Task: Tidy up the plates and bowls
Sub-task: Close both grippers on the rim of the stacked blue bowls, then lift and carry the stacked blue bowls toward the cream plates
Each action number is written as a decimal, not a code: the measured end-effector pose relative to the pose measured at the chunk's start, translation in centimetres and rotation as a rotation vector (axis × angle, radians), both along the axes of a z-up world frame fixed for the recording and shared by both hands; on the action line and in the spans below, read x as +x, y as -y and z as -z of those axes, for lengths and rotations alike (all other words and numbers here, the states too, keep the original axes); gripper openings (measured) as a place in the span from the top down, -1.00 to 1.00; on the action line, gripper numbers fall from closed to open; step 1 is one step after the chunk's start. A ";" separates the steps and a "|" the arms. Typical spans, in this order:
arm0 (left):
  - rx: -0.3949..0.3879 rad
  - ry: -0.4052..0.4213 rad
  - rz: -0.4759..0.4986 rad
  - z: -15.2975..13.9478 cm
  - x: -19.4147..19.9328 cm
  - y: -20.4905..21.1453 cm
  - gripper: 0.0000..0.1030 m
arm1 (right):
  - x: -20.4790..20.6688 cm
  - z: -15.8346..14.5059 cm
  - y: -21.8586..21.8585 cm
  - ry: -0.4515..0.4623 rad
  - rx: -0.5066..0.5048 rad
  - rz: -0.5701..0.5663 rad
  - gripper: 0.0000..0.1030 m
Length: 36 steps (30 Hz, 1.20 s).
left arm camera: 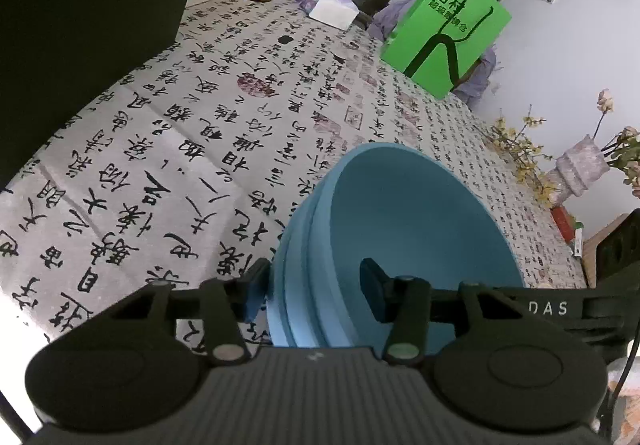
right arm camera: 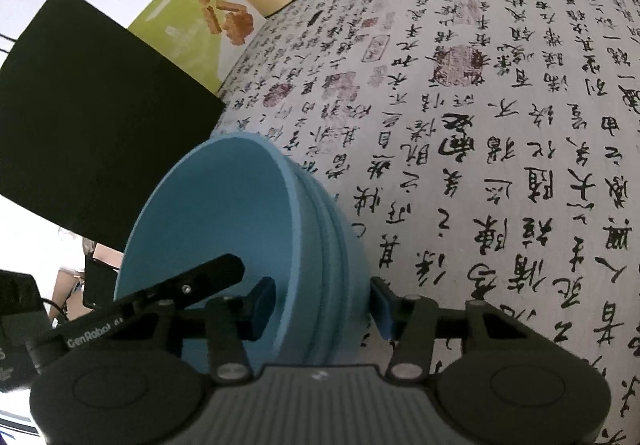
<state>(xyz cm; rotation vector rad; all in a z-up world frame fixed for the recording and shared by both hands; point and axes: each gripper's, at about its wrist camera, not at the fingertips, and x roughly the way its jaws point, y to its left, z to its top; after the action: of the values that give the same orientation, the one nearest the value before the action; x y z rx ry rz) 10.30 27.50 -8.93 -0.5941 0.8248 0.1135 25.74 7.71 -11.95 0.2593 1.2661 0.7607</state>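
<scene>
Two sets of tongs — left tongs [left arm camera: 316, 295] and right tongs [right arm camera: 322, 307] — each clamp opposite rims of the nested stack of light-blue plastic bowls [left arm camera: 404, 229] on the calligraphy-print counter [left arm camera: 168, 149]. Bowls look stacked — moving them remains; no plates visible.

The stack of blue bowls [left arm camera: 408, 229] between my left tool's [left arm camera: 316, 293] pads looks like matt plastic, smooth, with no gloss on the inner wall. My tool's body is matt black plastic, ribbed on top, with small shiny metal pins at the link joints. Beyond the tool, the cloth [left arm camera: 168, 149] over the bench is woven fabric, creased, printed with calligraphy. Farther off, the green box [left arm camera: 448, 33] looks like smooth card.
</scene>
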 end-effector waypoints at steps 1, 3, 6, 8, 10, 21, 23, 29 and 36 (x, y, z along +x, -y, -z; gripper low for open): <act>0.004 -0.003 -0.002 0.0 0.1 0.1 0.06 | 0.1 0.0 0.0 -0.004 -0.004 -0.001 0.09; 0.011 -0.008 -0.008 0.0 0.2 0.2 0.07 | 0.2 0.0 -0.1 -0.008 -0.018 -0.010 0.10; 0.029 -0.020 -0.014 -0.1 0.4 0.4 0.07 | 0.1 0.1 -0.4 -0.016 -0.039 -0.022 0.10; 0.036 -0.026 -0.020 -0.2 0.5 0.5 0.07 | 0.0 0.1 -0.6 -0.020 -0.046 -0.026 0.09; 0.038 -0.031 -0.025 -0.2 0.6 0.6 0.07 | 0.1 0.1 -0.7 -0.029 -0.051 -0.030 0.09; 0.047 -0.042 -0.030 -0.4 0.8 1.2 0.07 | 0.1 0.0 0.0 -0.050 -0.055 -0.033 0.09; 0.048 -0.043 -0.027 -0.4 0.9 1.3 0.07 | 0.0 -0.1 0.4 -0.051 -0.054 -0.029 0.09; 0.057 -0.045 -0.022 -0.5 1.0 1.9 0.08 | -0.2 -0.4 1.5 -0.061 -0.049 -0.017 0.09; 0.065 -0.046 -0.016 -0.9 1.1 2.6 0.09 | -0.5 -1.0 2.8 -0.057 -0.041 -0.011 0.09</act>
<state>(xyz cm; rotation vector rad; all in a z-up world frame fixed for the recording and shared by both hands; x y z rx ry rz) 11.43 24.88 -8.07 -0.5389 0.8577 0.1683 25.23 4.96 -10.91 0.2422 1.3371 0.7400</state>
